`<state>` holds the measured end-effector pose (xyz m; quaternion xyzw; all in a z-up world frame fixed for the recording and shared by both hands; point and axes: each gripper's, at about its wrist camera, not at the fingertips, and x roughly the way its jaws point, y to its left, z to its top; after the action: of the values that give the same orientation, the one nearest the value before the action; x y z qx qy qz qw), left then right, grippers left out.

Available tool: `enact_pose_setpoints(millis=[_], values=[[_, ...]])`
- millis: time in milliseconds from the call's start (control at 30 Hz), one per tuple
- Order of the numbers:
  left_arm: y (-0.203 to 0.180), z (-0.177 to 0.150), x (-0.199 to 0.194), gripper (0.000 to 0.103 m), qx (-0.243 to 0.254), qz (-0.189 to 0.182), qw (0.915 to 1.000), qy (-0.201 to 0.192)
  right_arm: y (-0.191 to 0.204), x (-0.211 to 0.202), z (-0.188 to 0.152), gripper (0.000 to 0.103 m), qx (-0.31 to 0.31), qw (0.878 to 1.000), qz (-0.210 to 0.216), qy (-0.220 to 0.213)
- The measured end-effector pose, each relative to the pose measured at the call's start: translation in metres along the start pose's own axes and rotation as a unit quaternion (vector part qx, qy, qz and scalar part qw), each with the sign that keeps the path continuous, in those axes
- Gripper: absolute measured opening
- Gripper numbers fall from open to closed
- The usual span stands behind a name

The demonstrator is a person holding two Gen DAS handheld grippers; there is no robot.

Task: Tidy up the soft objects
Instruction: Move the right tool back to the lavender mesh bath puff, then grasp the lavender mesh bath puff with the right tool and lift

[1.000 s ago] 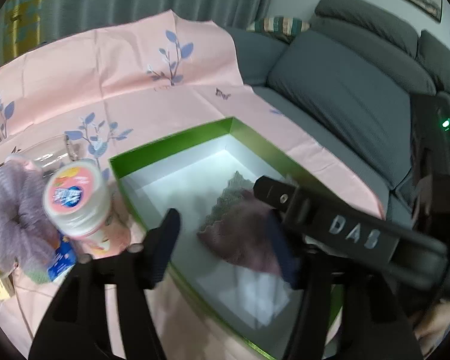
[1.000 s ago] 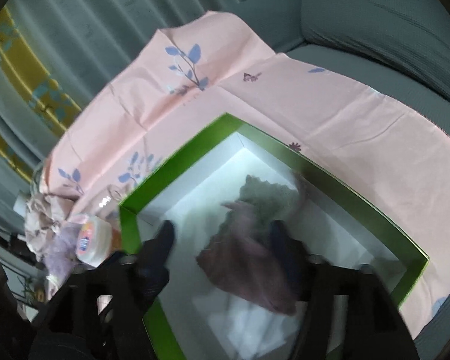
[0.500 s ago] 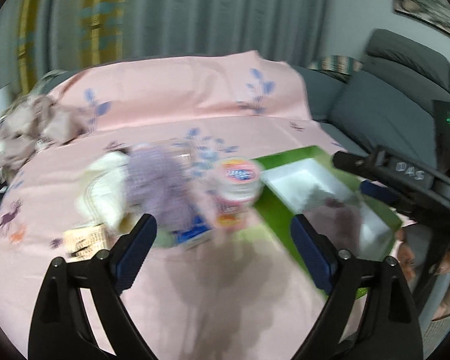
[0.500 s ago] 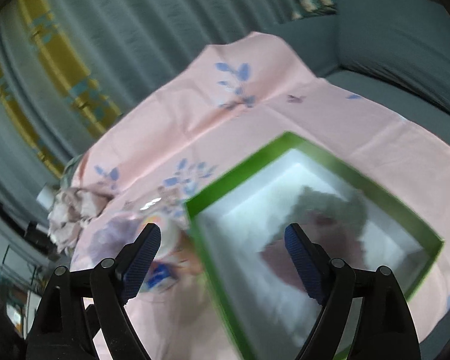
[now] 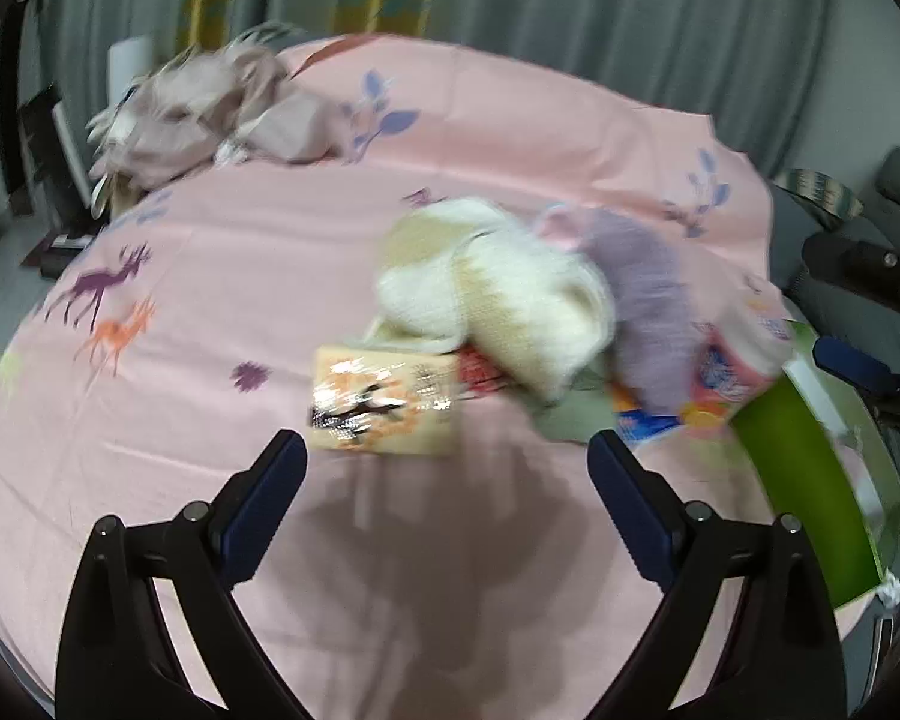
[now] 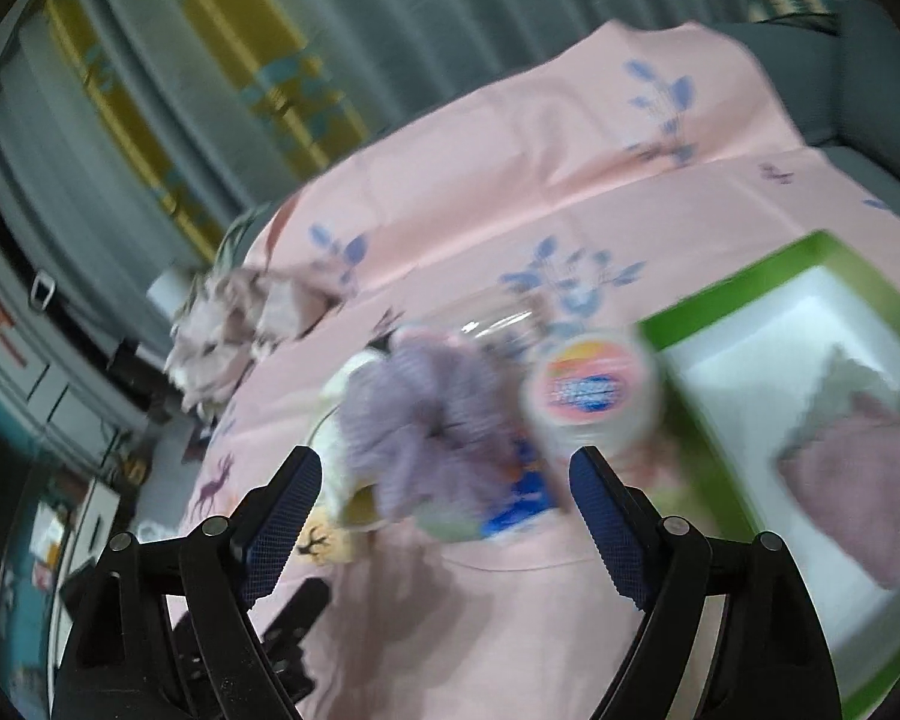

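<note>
Judging by its fuzzy knit, the cream roll (image 5: pixel 510 312) will be light and squashy, so a pinch across its bulging middle should hold better than a nip at a loose edge. It lies in the pile at about 1 o'clock from the left gripper (image 5: pixel 447 480), touching the purple puff (image 5: pixel 648 312) at its 3 o'clock side; that mesh ball looks just as light and springy and would take a grab almost anywhere. A packet (image 5: pixel 384 402) and a round tub (image 6: pixel 588 396) sit in the same heap and look stiffer. Two cloths (image 6: pixel 858 438) already lie in the green box (image 6: pixel 744 282).

Both tools hang low over the pink sheet (image 5: pixel 210 276), tilted down toward the pile. The left gripper's jaws stand wide apart and empty; the right gripper (image 6: pixel 447 498) is likewise spread wide with nothing between its pads, the puff at its 12 o'clock.
</note>
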<state>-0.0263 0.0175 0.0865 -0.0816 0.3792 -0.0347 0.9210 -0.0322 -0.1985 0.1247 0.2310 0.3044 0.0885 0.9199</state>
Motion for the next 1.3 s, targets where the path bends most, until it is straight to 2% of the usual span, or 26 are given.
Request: enact_pose_setpoints(millis=[67,167,200,233,300,367,500,600,633,700,733,833,867,933,1000,1033,1067,1100,1133,1167,1300], values=[[0.008,0.002,0.007,0.093,-0.012,0.009,0.9998,0.011,0.01,0.016,0.003,0.085,-0.01,1.0,-0.012,-0.002],[0.016,0.002,0.006,0.093,-0.029,0.004,0.9995,0.012,0.021,0.044,0.005,0.085,-0.04,0.997,-0.069,-0.013],[0.018,0.001,0.006,0.093,-0.03,0.002,0.9995,0.013,0.022,0.051,0.005,0.085,-0.047,0.996,-0.073,-0.012],[0.02,0.002,0.006,0.093,-0.029,0.004,0.9995,0.014,0.023,0.057,0.004,0.079,-0.054,0.996,-0.073,-0.01],[0.024,0.003,0.006,0.093,-0.034,0.008,0.9993,0.012,0.023,0.068,0.0,0.062,-0.067,0.995,-0.075,0.0],[0.03,0.004,0.006,0.094,-0.044,0.006,0.999,0.01,0.022,0.071,-0.003,0.026,-0.074,0.994,-0.077,0.005],[0.037,0.007,0.008,0.094,-0.059,0.001,0.9981,0.02,0.02,0.054,-0.007,0.014,-0.077,0.995,-0.064,0.0],[0.041,0.007,0.004,0.093,-0.066,0.005,0.9977,0.016,0.022,0.027,-0.011,0.014,-0.071,0.997,0.007,0.014],[0.043,0.009,0.002,0.093,-0.067,0.006,0.9977,0.011,0.024,0.015,-0.014,0.014,-0.068,0.996,0.05,0.031],[0.047,0.011,0.001,0.094,-0.067,0.007,0.9977,0.006,0.027,0.003,-0.02,0.014,-0.058,0.992,0.097,0.049],[0.052,0.012,0.0,0.094,-0.07,0.013,0.9975,0.003,0.028,-0.004,-0.026,0.014,-0.047,0.988,0.134,0.065],[0.069,0.013,0.0,0.093,-0.087,0.026,0.9958,0.007,0.025,-0.003,-0.045,0.014,-0.019,0.978,0.176,0.114],[0.073,0.013,-0.001,0.093,-0.094,0.024,0.9952,0.01,0.026,0.001,-0.049,0.014,-0.027,0.977,0.168,0.127],[0.079,0.013,-0.002,0.093,-0.111,0.012,0.9936,0.016,0.034,0.015,-0.062,0.014,-0.068,0.978,0.117,0.156],[0.081,0.013,-0.003,0.093,-0.124,-0.008,0.9919,0.027,0.038,0.028,-0.07,0.016,-0.088,0.976,0.085,0.181],[0.08,0.012,-0.003,0.093,-0.122,-0.013,0.9919,0.032,0.039,0.035,-0.072,0.024,-0.096,0.972,0.078,0.198],[0.078,0.012,-0.003,0.093,-0.118,-0.015,0.9922,0.037,0.039,0.04,-0.074,0.039,-0.096,0.97,0.08,0.209],[0.075,0.011,-0.004,0.093,-0.114,-0.015,0.9926,0.039,0.037,0.041,-0.074,0.048,-0.091,0.97,0.083,0.208],[0.072,0.01,-0.004,0.093,-0.107,-0.015,0.9932,0.042,0.035,0.042,-0.074,0.064,-0.087,0.972,0.083,0.203],[0.069,0.009,-0.005,0.093,-0.101,-0.016,0.9937,0.047,0.033,0.04,-0.072,0.07,-0.085,0.974,0.075,0.195],[0.062,0.005,-0.009,0.09,-0.094,-0.046,0.9923,0.065,0.019,0.028,-0.063,0.07,-0.068,0.982,0.055,0.17]])
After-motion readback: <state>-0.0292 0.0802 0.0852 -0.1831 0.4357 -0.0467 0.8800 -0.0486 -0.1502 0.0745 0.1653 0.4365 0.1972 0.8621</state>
